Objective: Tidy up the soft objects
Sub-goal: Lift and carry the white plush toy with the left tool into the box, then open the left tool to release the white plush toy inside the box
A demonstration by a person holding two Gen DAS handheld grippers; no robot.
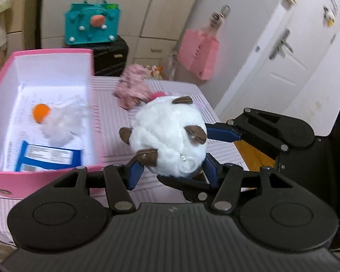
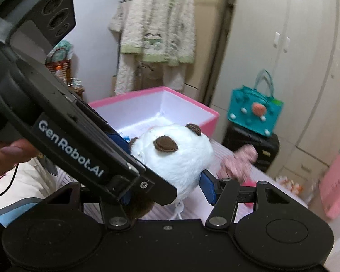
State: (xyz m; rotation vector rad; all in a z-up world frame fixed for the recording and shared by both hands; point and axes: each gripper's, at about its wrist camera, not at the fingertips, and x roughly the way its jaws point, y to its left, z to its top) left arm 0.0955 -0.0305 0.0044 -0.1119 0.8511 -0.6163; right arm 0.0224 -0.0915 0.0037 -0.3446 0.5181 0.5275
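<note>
Both tools are clamped on one white plush ball (image 1: 167, 136) with brown patches, held up off the striped table (image 1: 106, 113): the left gripper (image 1: 172, 170) pinches its underside and the right gripper (image 2: 170, 188) squeezes its sides. At about ten o'clock from the ball sits the open pink box (image 1: 2, 179), with an orange-and-white fluffy toy (image 1: 52, 120) inside. A pink knitted piece (image 1: 131, 90) lies at twelve o'clock, and a teal bag (image 1: 91, 22) stands farther back.

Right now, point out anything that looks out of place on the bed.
A pink fabric bundle lies loose on the striped sheet, outside the pink box. The white plush ball is gripped by both claws, left and right.
</note>
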